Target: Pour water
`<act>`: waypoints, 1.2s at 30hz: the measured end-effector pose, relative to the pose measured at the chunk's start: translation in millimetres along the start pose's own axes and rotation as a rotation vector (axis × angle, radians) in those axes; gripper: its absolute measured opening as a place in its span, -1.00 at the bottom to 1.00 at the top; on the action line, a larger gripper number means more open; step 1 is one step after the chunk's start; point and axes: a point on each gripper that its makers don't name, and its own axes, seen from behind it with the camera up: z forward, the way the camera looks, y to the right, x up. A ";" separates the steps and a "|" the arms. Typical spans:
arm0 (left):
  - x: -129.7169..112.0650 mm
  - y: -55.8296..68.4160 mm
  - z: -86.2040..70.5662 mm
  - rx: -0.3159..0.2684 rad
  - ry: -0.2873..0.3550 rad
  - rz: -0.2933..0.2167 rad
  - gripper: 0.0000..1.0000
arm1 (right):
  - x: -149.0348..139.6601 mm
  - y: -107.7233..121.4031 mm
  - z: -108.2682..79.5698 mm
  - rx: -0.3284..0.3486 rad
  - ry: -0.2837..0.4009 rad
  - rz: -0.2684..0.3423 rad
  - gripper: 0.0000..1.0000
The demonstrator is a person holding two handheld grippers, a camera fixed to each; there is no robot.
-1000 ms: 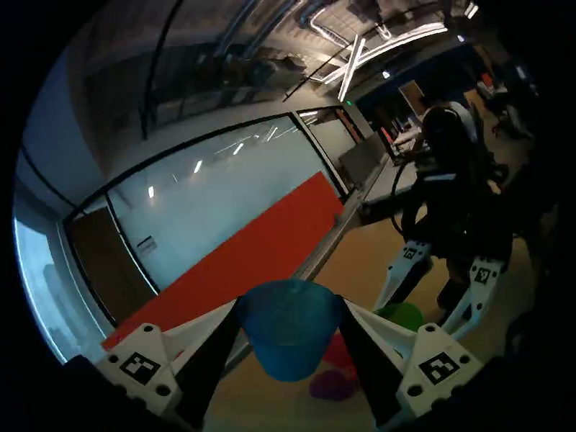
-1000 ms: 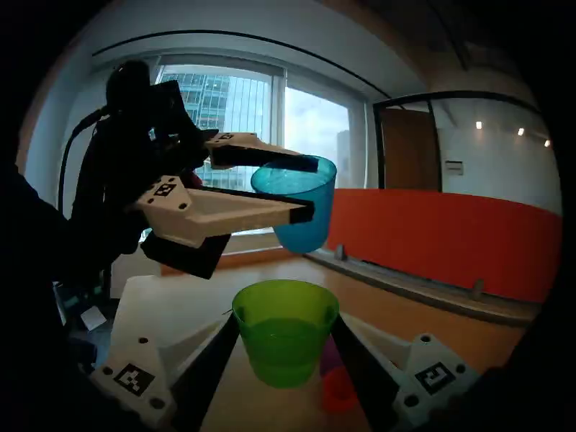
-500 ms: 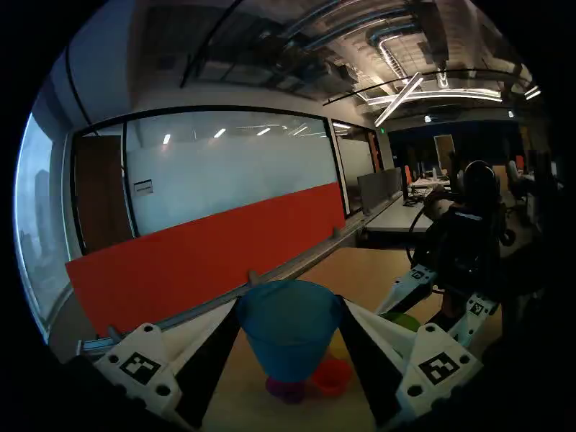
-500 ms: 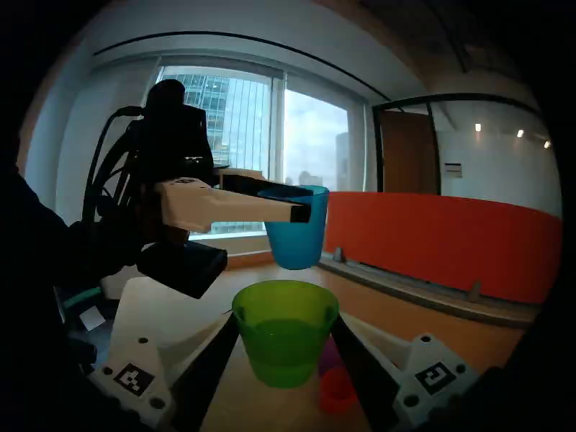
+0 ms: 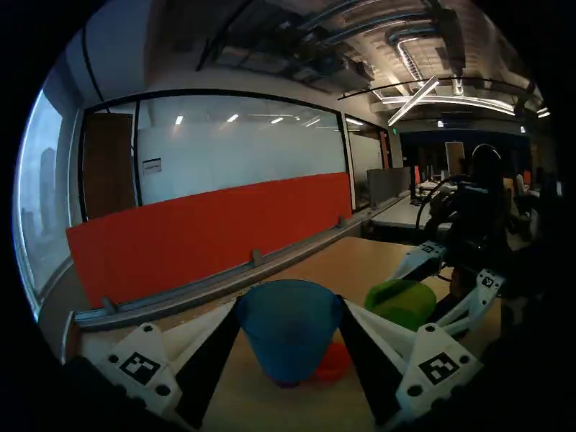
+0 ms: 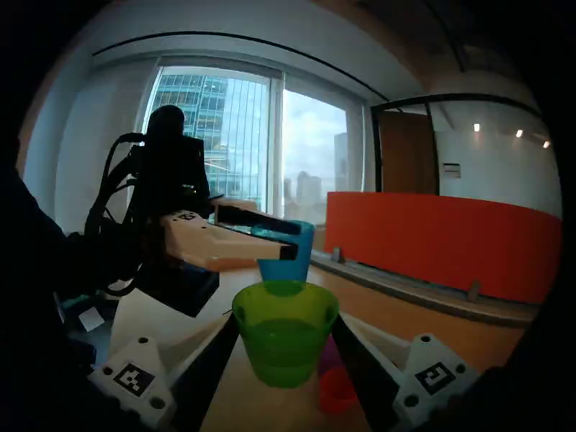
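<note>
Standing upright, clamped in the left gripper, the blue cup sat just beyond the part-filled green cup, itself clamped upright in the right gripper, so pouring would likely mean tipping the green cup forward.

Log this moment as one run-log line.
task: pour water | left gripper: shut on blue cup, upright | right gripper: shut on green cup, upright, looks part-filled | neither cup tilted to pour
</note>
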 end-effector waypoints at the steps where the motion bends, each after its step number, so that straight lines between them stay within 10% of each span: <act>1: -6.9 -2.0 0.2 0.005 -0.008 -0.009 0.79 | 0.0 0.2 -0.5 -0.001 0.001 0.000 0.79; 15: -127.0 -26.3 5.8 0.074 -0.167 -0.127 0.79 | -2.7 7.0 -8.6 -0.026 -0.002 0.001 0.79; 36: -216.5 -29.1 11.9 0.057 -0.443 -0.078 0.79 | -1.7 7.2 -12.8 -0.035 -0.010 -0.009 0.79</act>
